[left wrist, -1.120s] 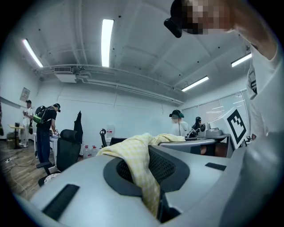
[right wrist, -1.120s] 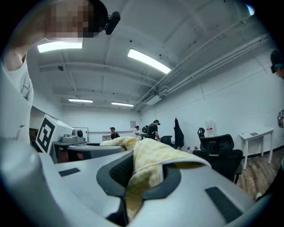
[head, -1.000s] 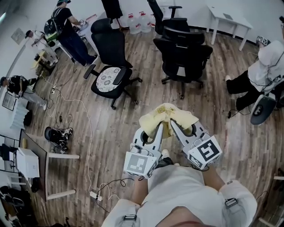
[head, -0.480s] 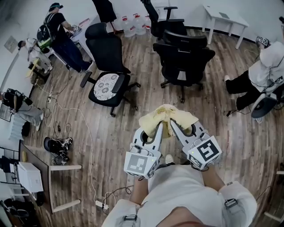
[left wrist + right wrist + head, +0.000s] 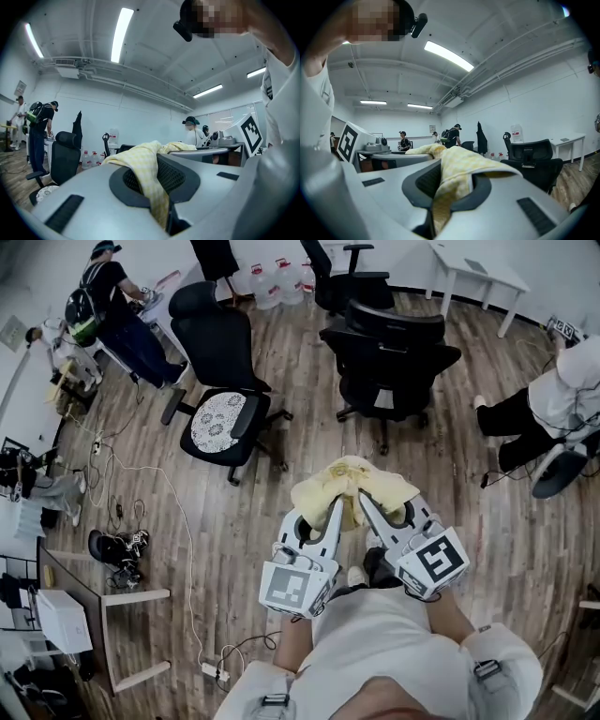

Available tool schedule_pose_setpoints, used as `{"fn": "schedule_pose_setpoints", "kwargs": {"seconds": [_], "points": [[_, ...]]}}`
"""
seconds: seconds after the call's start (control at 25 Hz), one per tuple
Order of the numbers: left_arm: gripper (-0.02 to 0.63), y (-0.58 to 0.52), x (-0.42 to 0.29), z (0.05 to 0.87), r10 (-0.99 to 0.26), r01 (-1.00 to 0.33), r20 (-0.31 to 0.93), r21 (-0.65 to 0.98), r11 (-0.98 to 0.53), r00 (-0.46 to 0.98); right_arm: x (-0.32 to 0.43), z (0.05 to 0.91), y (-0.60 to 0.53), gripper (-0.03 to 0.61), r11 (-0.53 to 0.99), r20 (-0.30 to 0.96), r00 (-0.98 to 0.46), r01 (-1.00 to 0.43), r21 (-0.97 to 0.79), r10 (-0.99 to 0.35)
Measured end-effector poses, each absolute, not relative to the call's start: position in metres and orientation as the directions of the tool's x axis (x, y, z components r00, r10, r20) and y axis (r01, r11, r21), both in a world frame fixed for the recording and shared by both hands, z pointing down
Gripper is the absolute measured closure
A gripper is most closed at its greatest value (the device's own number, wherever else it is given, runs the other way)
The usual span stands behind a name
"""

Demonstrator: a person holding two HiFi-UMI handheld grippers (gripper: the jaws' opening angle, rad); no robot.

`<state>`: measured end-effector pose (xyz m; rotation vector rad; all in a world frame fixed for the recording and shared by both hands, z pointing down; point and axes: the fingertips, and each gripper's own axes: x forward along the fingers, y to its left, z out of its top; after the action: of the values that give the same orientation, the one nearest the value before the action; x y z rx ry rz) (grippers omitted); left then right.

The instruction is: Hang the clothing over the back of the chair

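While left gripper (image 5: pixel 335 510) and right gripper (image 5: pixel 364 504) each clamped the yellow garment (image 5: pixel 352 478) side by side, black chair (image 5: pixel 389 352) stood well beyond

Two hand-held grippers (image 5: pixel 335 512) (image 5: pixel 366 507), one garment (image 5: pixel 352 479), three black chairs (image 5: pixel 220 343) (image 5: pixel 389 352) (image 5: pixel 349 285).

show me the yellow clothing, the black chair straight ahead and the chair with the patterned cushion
yellow clothing (image 5: pixel 370 482), head view, on the bunched fabric's top.
black chair (image 5: pixel 392 360), head view, on its backrest.
chair with the patterned cushion (image 5: pixel 220 338), head view, on its backrest.
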<state>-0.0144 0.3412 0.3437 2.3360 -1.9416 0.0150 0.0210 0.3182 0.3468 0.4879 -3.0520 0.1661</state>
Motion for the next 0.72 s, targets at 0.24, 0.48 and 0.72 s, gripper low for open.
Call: {"fn": "schedule_pose_setpoints", "kwargs": {"seconds": [0.24, 0.48, 0.72], "points": [[0.566, 0.303, -0.025, 0.349, -0.984, -0.987, 0.088, 0.062, -0.150, 0.155, 0.010, 0.353, 0.280, 0.538, 0.952, 0.062, -0.958, -0.286, -0.112, -0.281], [0.566, 0.266, -0.035, 0.347, -0.988, -0.992, 0.097, 0.049, -0.114, 0.118, 0.000, 0.351, 0.242, 0.538, 0.962, 0.048, -0.969, -0.246, -0.121, -0.242], [0.566, 0.233, -0.038, 0.341, -0.991, -0.996, 0.103, 0.033, -0.079, 0.082, -0.005, 0.345, 0.207, 0.538, 0.970, 0.031, -0.979, -0.205, -0.130, -0.203]]}}
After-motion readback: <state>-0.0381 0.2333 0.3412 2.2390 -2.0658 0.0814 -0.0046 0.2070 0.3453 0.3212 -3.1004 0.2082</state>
